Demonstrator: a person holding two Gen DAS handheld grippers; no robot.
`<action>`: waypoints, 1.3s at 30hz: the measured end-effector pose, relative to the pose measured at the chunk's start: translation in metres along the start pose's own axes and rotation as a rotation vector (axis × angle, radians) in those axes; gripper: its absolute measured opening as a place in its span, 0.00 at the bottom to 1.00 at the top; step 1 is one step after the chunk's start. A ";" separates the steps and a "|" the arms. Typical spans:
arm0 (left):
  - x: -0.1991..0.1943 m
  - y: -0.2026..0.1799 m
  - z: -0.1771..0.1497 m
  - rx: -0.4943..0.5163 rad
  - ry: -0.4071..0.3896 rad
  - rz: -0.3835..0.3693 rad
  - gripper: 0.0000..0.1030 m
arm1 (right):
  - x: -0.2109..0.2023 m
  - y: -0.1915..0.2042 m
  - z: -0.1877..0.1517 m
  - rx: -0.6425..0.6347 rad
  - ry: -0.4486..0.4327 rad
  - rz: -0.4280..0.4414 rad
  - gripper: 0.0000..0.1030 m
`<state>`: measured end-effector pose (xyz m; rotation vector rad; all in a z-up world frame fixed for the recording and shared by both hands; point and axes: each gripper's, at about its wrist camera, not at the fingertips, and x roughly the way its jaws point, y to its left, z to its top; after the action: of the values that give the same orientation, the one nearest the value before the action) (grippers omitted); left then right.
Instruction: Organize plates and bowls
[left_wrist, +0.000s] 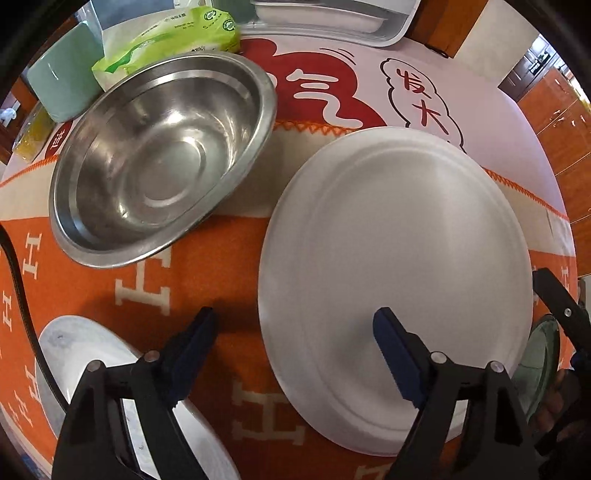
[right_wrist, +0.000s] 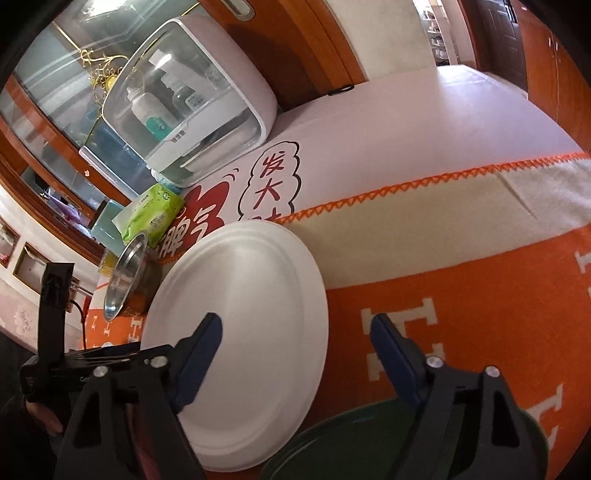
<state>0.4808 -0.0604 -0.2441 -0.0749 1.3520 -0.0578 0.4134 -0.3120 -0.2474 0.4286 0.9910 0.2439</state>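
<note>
Plates and bowls lie spread on the bench's orange cloth (left_wrist: 207, 291): white plate (left_wrist: 399, 280) beside steel bowl (left_wrist: 162, 158). Left claw (left_wrist: 295, 325) straddles the plate's rim, released; right claw (right_wrist: 295, 328) likewise released, poised for gripping.

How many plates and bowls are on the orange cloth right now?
4: a steel bowl at the far left, a large white plate in the middle, a white dish under the left hand-held gripper, and a dark green plate nearest the right one. Others may be out of view.
</note>
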 end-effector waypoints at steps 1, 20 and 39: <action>0.000 -0.001 -0.001 0.003 -0.004 -0.004 0.80 | 0.001 0.000 0.000 -0.002 0.004 0.002 0.70; -0.002 -0.008 0.004 -0.018 -0.018 0.001 0.40 | 0.007 -0.002 0.000 0.014 0.042 -0.012 0.28; -0.086 -0.017 -0.009 -0.028 -0.183 -0.145 0.39 | -0.071 0.016 0.010 -0.031 -0.120 -0.043 0.28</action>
<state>0.4536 -0.0702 -0.1605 -0.1971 1.1632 -0.1503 0.3841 -0.3279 -0.1824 0.3887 0.8765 0.1923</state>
